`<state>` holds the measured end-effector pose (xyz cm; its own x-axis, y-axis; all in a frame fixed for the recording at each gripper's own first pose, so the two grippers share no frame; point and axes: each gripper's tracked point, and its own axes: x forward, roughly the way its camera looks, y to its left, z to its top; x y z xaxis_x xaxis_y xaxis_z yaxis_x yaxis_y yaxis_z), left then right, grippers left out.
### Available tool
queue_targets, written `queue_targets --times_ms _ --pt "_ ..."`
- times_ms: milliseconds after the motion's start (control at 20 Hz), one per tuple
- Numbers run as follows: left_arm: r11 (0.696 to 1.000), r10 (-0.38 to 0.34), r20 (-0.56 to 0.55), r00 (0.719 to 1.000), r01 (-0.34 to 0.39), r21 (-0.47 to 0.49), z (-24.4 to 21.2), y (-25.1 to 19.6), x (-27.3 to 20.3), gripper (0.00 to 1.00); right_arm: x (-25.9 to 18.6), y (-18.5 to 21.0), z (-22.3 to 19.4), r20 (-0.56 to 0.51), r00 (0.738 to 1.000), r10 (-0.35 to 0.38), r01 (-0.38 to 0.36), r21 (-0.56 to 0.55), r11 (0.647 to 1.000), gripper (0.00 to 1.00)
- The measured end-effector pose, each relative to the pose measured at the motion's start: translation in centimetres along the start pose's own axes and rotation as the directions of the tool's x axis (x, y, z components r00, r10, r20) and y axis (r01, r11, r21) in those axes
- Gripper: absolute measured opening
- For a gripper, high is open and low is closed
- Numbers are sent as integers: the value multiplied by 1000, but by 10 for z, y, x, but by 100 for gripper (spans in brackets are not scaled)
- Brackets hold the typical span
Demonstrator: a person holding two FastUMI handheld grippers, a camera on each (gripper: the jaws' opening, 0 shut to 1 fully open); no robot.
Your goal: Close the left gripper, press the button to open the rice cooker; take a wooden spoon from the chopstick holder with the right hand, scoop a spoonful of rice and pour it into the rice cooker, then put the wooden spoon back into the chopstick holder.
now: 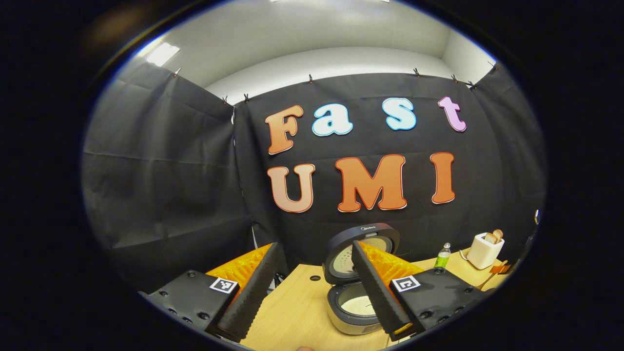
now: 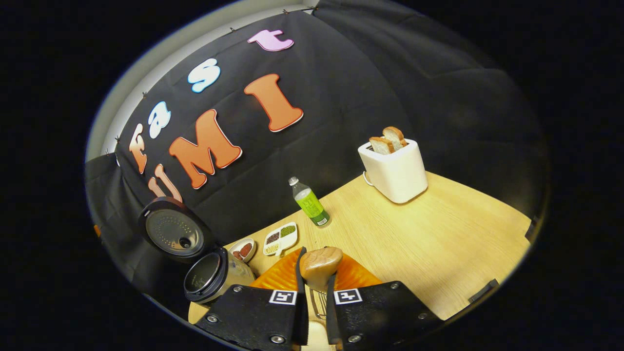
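Note:
The rice cooker [image 1: 347,317] stands open on the wooden table [image 1: 297,307], its round lid [image 1: 341,256] tipped up behind the pot, with pale contents inside. My left gripper [image 1: 316,243] is open and empty, and its right finger crosses in front of the cooker. In the right gripper view, my right gripper [image 2: 318,273] is shut on the wooden spoon [image 2: 321,261], whose rounded bowl sticks up past the fingertips. The open cooker [image 2: 209,278] and its lid [image 2: 173,229] lie to the left of it. Thin wires show between the fingers below the spoon; I cannot tell what they belong to.
A white toaster [image 2: 394,168] with bread slices stands at the back right of the table [image 2: 438,243]. A green bottle [image 2: 310,202] stands near the cloth wall. A divided dish of beans [image 2: 280,238] and a small bowl [image 2: 243,249] lie beside the cooker.

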<state>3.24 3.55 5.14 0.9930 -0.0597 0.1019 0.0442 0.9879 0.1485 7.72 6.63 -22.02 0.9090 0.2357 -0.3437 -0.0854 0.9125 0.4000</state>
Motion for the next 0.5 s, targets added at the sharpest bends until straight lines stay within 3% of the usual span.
queue_targets --times_ms 250,500 --pt "999 -27 -18 999 26 -30 -11 16 3 97 -37 47 31 71 996 50 -44 -85 995 14" --pt "998 -44 -26 999 42 -51 -18 39 6 100 -77 102 17 77 988 131 -115 -183 976 14"
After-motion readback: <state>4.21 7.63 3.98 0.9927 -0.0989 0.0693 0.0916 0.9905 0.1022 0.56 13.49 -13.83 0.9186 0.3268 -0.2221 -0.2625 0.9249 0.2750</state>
